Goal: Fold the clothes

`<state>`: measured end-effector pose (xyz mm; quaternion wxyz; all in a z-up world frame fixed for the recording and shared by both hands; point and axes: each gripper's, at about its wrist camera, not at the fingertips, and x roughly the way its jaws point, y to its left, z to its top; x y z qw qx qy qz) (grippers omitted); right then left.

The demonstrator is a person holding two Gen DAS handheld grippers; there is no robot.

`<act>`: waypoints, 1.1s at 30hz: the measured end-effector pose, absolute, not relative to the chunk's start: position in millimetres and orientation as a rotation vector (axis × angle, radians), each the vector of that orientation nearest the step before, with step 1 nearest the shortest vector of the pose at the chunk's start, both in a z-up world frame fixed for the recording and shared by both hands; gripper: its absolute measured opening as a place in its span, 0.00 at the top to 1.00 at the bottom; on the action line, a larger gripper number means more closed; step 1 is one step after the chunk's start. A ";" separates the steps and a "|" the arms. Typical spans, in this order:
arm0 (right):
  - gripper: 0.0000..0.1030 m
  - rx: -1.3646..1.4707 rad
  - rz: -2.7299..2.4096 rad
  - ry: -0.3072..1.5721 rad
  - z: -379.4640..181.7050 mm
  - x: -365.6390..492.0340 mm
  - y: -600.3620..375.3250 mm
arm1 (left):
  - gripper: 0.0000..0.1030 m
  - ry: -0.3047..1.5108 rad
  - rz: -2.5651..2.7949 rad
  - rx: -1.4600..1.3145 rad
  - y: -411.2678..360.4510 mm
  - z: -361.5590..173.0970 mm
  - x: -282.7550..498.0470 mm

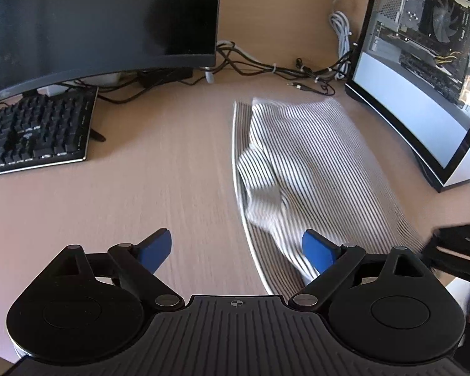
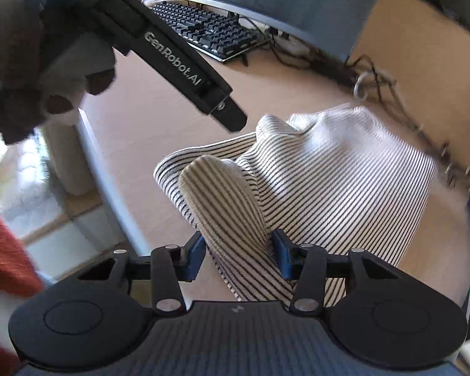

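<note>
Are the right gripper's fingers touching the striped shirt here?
Touching. The right wrist view shows a fold of the striped shirt pinched between the right gripper fingers, cloth pressed against both blue pads.

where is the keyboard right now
In the left wrist view the keyboard sits on the desk at far left, below the dark monitor, well left of the striped shirt.

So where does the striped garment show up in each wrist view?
Left wrist: the striped garment lies right of centre on the desk, its near edge by the open left gripper.
Right wrist: it fills the centre, a fold clamped in the right gripper.
Shared landmark: the black keyboard.
</note>
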<state>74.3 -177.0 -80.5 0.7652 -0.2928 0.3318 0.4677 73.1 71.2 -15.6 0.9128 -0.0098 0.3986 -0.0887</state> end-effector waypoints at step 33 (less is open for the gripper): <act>0.59 -0.993 1.084 0.281 -112.3 11.1 -216.2 | 0.07 0.969 -0.584 -0.940 81.1 -79.6 26.0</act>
